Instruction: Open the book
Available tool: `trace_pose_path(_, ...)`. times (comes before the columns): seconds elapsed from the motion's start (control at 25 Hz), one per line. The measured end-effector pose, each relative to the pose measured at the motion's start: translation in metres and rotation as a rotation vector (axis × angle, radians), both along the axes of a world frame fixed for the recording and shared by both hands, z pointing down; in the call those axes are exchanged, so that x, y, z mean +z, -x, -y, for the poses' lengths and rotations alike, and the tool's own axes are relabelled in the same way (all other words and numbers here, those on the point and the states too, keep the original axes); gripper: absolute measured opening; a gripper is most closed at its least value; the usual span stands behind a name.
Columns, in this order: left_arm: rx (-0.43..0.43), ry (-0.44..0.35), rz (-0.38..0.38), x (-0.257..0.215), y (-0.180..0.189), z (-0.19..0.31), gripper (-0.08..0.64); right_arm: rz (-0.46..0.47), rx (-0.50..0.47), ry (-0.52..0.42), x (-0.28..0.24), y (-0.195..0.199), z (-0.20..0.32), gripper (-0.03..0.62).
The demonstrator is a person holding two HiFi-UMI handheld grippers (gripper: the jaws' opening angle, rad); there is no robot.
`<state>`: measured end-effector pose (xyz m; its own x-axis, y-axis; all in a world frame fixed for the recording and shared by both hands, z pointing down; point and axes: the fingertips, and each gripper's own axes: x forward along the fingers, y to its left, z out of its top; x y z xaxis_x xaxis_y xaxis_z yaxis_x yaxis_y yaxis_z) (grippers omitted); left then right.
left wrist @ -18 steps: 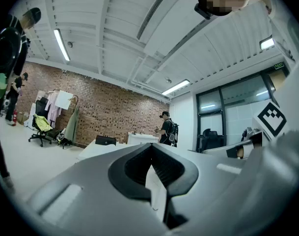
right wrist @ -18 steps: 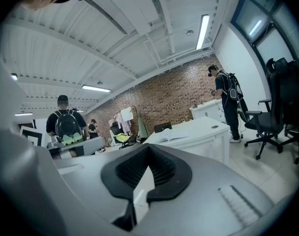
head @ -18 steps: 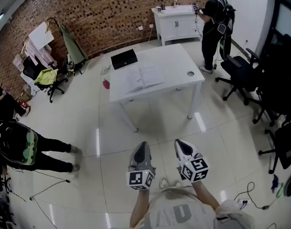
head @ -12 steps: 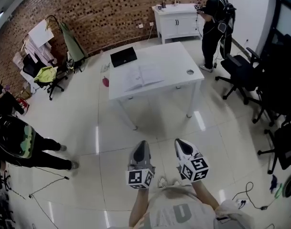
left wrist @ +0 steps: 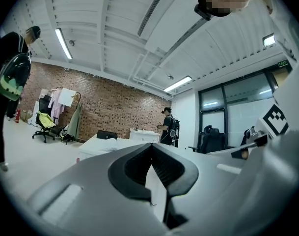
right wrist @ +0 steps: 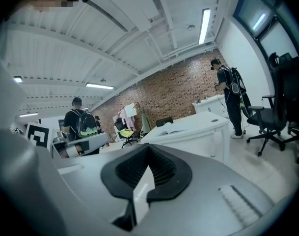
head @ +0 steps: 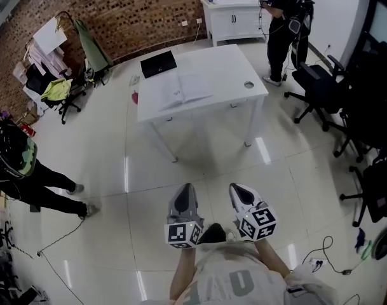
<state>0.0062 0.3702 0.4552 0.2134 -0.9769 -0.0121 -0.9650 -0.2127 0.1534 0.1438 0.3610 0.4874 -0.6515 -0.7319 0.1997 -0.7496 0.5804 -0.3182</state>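
Head view: the left gripper (head: 185,193) and right gripper (head: 239,191) are held side by side low in front of the person, over a glossy pale floor (head: 199,164), both well apart from the white table (head: 228,62). The book (head: 185,88) lies open near the table's middle, with a closed black laptop (head: 158,63) at the far left corner and a small round thing (head: 248,85) near the right edge. Behind stand a white cabinet (head: 234,19) and a brick wall (head: 129,11); office chairs (head: 320,88) are at the right. Left gripper view: the jaws are pressed together, with nothing between them. Right gripper view: the jaws are likewise closed and empty, with the table and book far ahead.
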Motion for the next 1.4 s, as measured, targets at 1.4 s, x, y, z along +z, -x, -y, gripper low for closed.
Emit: trace_pose_path(1.4, 0.042, 0.010, 0.025, 0.023, 0.114, 0.472, 0.015, -0.088, -0.045, 0.037, 0.019, 0.133, 0.460, 0.005)
